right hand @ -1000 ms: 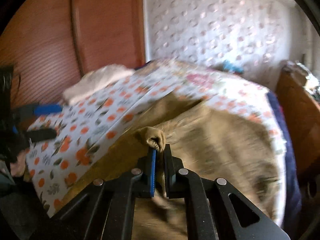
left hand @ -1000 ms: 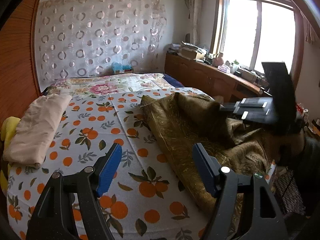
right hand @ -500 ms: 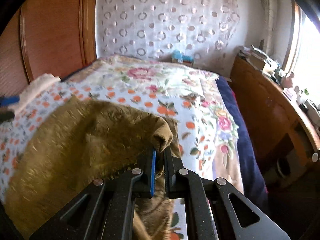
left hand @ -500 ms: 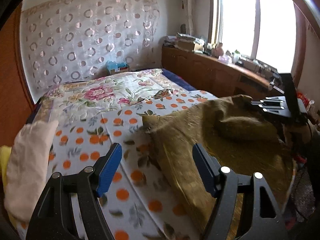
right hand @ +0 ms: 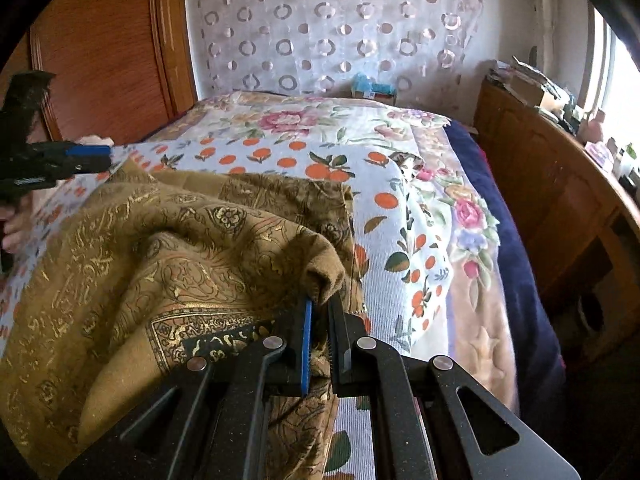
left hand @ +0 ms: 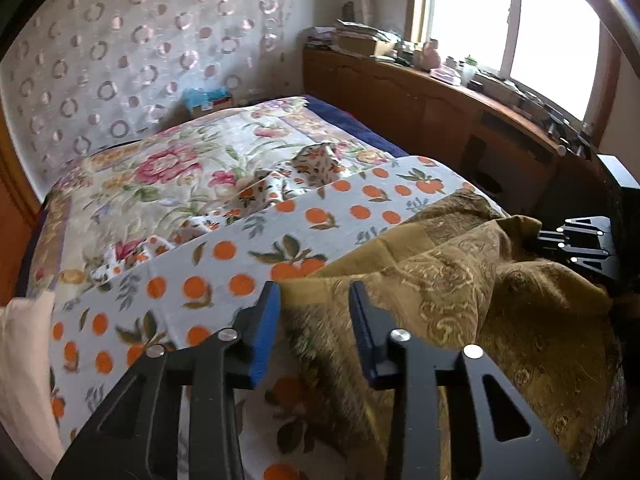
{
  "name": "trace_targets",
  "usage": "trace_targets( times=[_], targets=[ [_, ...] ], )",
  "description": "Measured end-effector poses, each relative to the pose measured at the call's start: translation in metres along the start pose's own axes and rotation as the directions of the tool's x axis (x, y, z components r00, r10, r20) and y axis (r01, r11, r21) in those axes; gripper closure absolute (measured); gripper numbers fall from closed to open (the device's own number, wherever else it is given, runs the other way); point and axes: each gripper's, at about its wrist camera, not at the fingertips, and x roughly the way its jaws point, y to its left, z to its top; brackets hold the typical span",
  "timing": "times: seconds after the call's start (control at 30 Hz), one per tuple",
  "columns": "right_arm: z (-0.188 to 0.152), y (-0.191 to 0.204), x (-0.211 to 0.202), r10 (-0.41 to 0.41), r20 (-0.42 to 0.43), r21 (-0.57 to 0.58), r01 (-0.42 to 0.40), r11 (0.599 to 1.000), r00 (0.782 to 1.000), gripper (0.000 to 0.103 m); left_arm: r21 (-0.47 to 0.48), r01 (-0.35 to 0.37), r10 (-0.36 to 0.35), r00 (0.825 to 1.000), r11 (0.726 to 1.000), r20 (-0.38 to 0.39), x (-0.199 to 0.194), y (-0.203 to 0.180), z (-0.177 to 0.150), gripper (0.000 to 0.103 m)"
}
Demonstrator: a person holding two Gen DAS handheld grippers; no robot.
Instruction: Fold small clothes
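An olive-gold patterned cloth [left hand: 452, 292] lies rumpled on the orange-print sheet [left hand: 240, 256] of the bed. My left gripper [left hand: 314, 292] is open, its blue-padded jaws astride the cloth's near corner. My right gripper [right hand: 320, 308] is shut on a bunched corner of the same cloth [right hand: 168, 248] and holds it raised. In the left wrist view the right gripper [left hand: 576, 246] shows at the far right, behind the cloth. In the right wrist view the left gripper [right hand: 86, 156] shows at the far left edge of the cloth.
A folded cream garment [left hand: 24, 364] lies at the bed's left edge. A floral quilt [left hand: 160, 176] covers the far half of the bed. A wooden cabinet [left hand: 440, 108] with clutter runs under the window at right. A wooden headboard [right hand: 108, 48] stands at left.
My left gripper has moved right and down onto the cloth's corner, and its jaws have narrowed. My right gripper has kept its hold and carried the cloth corner across the bed.
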Motion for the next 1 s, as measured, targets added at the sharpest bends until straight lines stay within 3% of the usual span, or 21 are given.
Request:
trace_targets(
  times=[0.3,0.37,0.6,0.63,0.7,0.73,0.83,1.0],
  targets=[
    [-0.001,-0.007,0.013,0.022,-0.018,0.011,-0.022,1.000,1.000,0.096,0.051,-0.007,0.013,0.993,0.999,-0.119,0.036,-0.003,0.000,0.065],
    [0.000,-0.005,0.015,0.011,-0.021,-0.006,-0.011,1.000,1.000,0.096,0.064,0.006,0.002,0.994,0.998,-0.112,0.036,-0.003,-0.003,0.060],
    [0.018,-0.006,0.016,-0.022,0.000,-0.048,0.022,0.999,1.000,0.096,0.114,0.001,0.009,0.996,0.993,-0.089,0.035,-0.010,-0.007,0.061],
    [0.021,-0.006,0.016,-0.025,0.006,-0.054,0.025,0.998,1.000,0.096,0.115,0.000,0.010,0.996,0.993,-0.088,0.034,-0.008,-0.007,0.069],
    [0.025,-0.006,0.016,-0.027,0.020,-0.062,0.029,0.998,0.999,0.096,0.122,-0.003,0.014,0.996,0.993,-0.092,0.033,-0.006,-0.007,0.094],
    [0.027,-0.005,0.016,-0.027,0.025,-0.067,0.029,0.997,0.999,0.096,0.119,0.013,-0.001,0.995,0.993,-0.099,0.033,-0.006,-0.007,0.098],
    [0.031,-0.004,0.016,-0.027,0.044,-0.085,0.030,0.996,0.999,0.096,0.132,-0.010,0.022,0.996,0.991,-0.090,0.030,-0.007,-0.008,0.102],
    [0.033,-0.005,0.010,-0.014,0.083,-0.106,0.023,0.994,0.996,0.096,0.050,-0.031,0.029,0.999,0.998,0.033,-0.006,0.009,-0.002,0.102]
  ],
)
